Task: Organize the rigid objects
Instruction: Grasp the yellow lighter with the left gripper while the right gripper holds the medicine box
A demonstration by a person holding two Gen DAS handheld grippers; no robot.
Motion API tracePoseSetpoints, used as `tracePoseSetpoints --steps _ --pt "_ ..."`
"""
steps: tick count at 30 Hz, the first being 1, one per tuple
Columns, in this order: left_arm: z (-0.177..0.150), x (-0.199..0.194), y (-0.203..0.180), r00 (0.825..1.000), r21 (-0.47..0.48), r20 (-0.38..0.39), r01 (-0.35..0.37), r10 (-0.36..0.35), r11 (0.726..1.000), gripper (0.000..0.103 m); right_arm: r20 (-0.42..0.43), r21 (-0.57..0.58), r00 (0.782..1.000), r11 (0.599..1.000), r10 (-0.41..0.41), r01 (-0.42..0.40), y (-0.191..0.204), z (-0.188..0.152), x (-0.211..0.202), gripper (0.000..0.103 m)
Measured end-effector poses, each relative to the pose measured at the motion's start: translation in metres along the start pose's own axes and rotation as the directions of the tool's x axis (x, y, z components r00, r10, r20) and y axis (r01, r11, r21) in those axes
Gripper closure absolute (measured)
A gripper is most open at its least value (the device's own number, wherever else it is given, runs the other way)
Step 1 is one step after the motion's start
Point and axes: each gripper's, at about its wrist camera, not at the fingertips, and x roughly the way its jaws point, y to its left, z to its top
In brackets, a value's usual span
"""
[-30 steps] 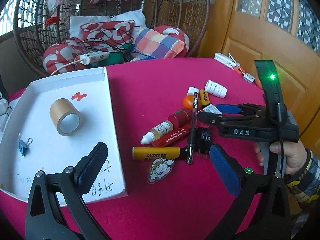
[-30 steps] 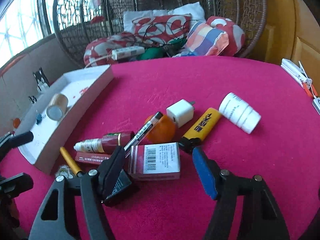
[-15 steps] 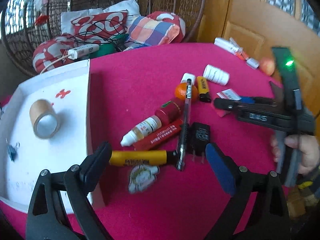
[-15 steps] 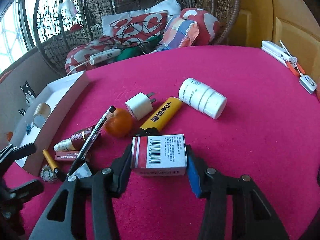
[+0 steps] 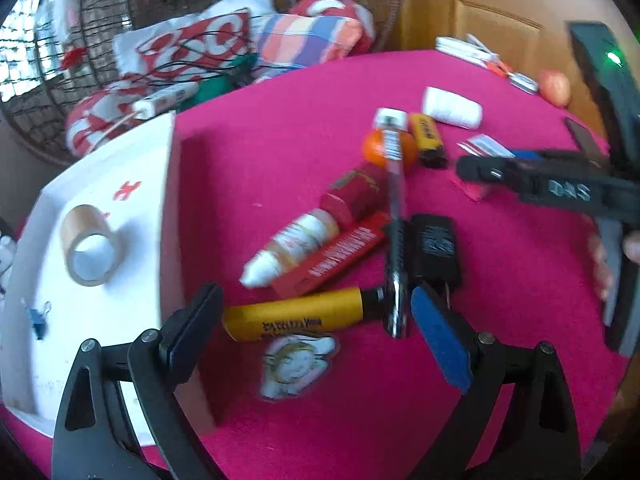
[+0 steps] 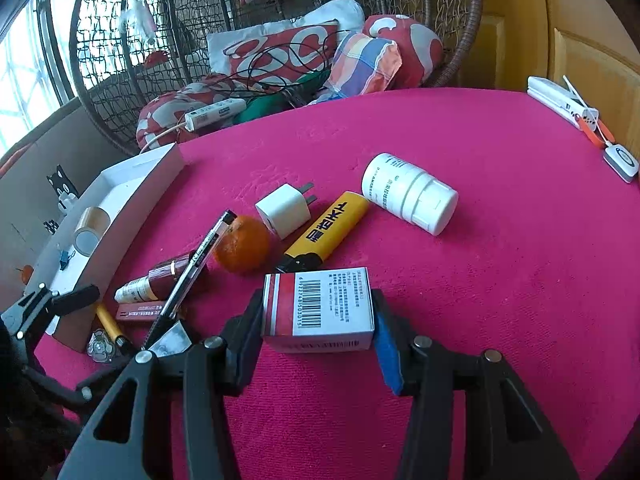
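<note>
carton clamped between right gripper pads, just off the cloth, near side of the lighter. left gripper spread wide around the yellow marker beside the white tray. risk: the overlying pen dragging along if the marker is pinched.

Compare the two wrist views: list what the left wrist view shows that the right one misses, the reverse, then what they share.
Only the left wrist view shows the open left gripper straddling the yellow tube, and a peach-coloured fruit at the table's far edge. Only the right wrist view shows the barcode on the red-and-white box clamped in the right gripper. Both show the white tray with the tape roll, the orange and the white bottle.
</note>
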Motion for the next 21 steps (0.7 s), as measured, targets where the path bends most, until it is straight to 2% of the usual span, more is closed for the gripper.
tracePoseSetpoints --steps 2,3,5,10,15,18,21 --pt "-0.004 -0.004 -0.004 0.991 -0.018 -0.006 0.130 -0.130 0.991 0.007 0.001 0.003 1.000 1.000 0.002 -0.002 0.000 0.000 0.000 0.053" --pt "-0.006 -0.008 -0.008 0.989 0.006 0.008 0.145 -0.145 0.989 0.007 0.000 0.004 1.000 1.000 0.004 -0.004 0.000 0.001 0.000 0.053" --pt "-0.009 -0.012 -0.014 0.988 0.028 0.008 0.155 -0.155 0.987 0.007 0.000 0.007 1.000 1.000 0.008 -0.008 -0.001 0.001 0.000 0.053" --pt "-0.003 -0.011 0.002 0.988 -0.056 0.045 0.147 -0.145 0.988 0.007 -0.001 0.008 1.000 1.000 0.007 -0.007 0.000 0.001 0.001 0.053" --pt "0.003 -0.008 -0.007 0.977 0.054 0.023 0.211 -0.213 0.976 0.007 -0.002 0.008 1.000 1.000 0.008 -0.008 0.000 0.002 0.002 0.052" --pt "0.001 -0.018 -0.019 0.965 0.142 0.039 0.252 -0.260 0.957 0.007 -0.005 0.007 1.000 1.000 0.009 -0.009 0.000 0.001 0.002 0.051" --pt "0.007 -0.015 -0.028 0.956 0.230 -0.003 0.285 -0.292 0.930 0.007 -0.009 0.005 1.000 1.000 0.009 -0.009 0.001 0.001 0.002 0.051"
